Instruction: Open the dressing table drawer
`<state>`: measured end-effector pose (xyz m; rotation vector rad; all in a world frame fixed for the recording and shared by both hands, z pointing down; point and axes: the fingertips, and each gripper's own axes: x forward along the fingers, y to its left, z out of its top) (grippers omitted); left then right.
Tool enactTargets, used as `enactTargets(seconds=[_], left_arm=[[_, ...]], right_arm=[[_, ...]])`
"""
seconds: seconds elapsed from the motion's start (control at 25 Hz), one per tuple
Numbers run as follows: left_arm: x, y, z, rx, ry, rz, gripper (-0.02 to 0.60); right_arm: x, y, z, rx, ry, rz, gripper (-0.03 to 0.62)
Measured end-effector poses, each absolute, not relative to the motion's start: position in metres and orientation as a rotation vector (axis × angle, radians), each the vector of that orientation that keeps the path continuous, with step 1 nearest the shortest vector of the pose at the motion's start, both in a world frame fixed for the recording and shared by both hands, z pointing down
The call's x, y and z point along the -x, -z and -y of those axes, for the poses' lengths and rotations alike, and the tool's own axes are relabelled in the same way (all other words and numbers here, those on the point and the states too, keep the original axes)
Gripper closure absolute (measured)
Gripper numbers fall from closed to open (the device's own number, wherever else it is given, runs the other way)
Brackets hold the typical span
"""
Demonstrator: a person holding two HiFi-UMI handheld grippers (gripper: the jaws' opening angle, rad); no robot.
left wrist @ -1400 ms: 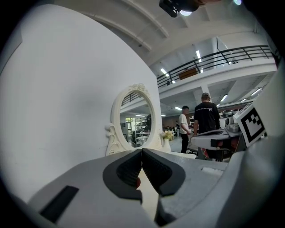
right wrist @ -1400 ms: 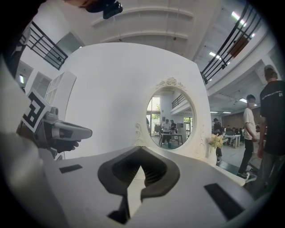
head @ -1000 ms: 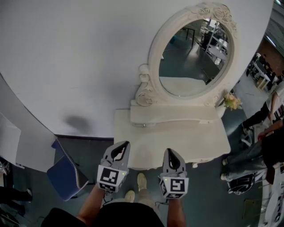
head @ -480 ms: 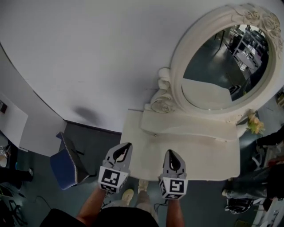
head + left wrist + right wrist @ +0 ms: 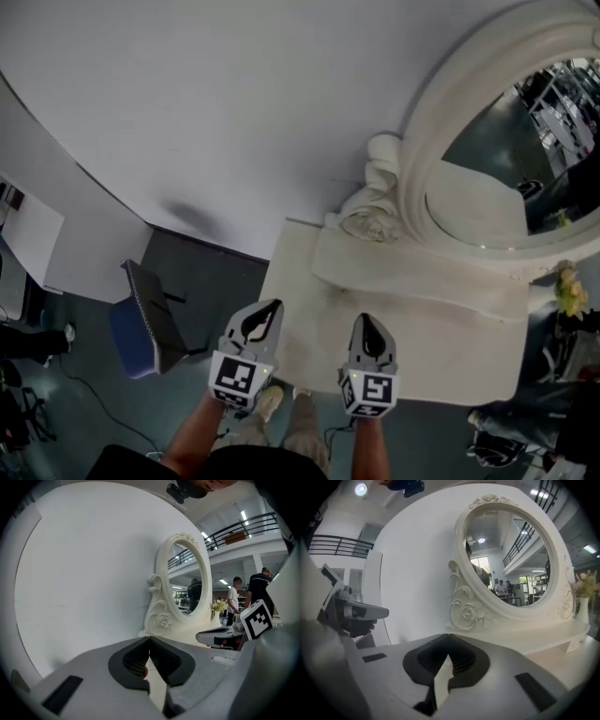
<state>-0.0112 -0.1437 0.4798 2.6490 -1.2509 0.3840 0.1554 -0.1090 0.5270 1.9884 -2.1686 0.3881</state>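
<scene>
Over the dressing table point(image 5: 412, 277), near the front edge of its worktop point(image 5: 450, 352), left gripper point(image 5: 270, 306) and right gripper point(image 5: 367, 319) side by side, each with jaws closed tip to tip on nothing. Drawer hidden beneath the worktop; oval mirror point(image 5: 487, 202) behind.

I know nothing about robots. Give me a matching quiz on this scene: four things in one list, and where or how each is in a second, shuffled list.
Things:
1. oval mirror
2. blue chair
3. flowers
4. right gripper

Descriptions:
A. jaws together, nothing between them
B. on the floor, left of the dressing table
C. standing at the back of the dressing table
D. just right of the mirror

Pairs: 1-C, 2-B, 3-D, 4-A
</scene>
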Motion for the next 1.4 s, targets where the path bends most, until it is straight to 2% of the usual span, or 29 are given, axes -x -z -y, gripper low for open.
enactTargets(seconds=[0.72, 0.8, 1.04, 1.24, 1.4], left_arm=[[0.008, -0.573, 0.174, -2.499, -0.483, 1.269, 0.577], [0.01, -0.579, 0.174, -2.487, -0.49, 1.278, 0.578], [0.017, -0.59, 0.176, -2.458, -0.503, 1.295, 0.577], [0.017, -0.598, 0.175, -2.442, -0.511, 1.289, 0.578], [0.019, -0.6, 0.175, -2.434, -0.515, 1.295, 0.578]], right_arm=[[-0.158, -0.639, 0.157, -1.86, -0.583, 2.156, 0.595], [-0.158, -0.648, 0.16, -1.853, -0.604, 2.15, 0.575], [-0.151, -0.669, 0.171, -1.811, -0.69, 2.153, 0.443], [-0.15, -0.681, 0.179, -1.813, -0.706, 2.132, 0.393], [-0.151, -0.685, 0.185, -1.833, -0.695, 2.114, 0.385]])
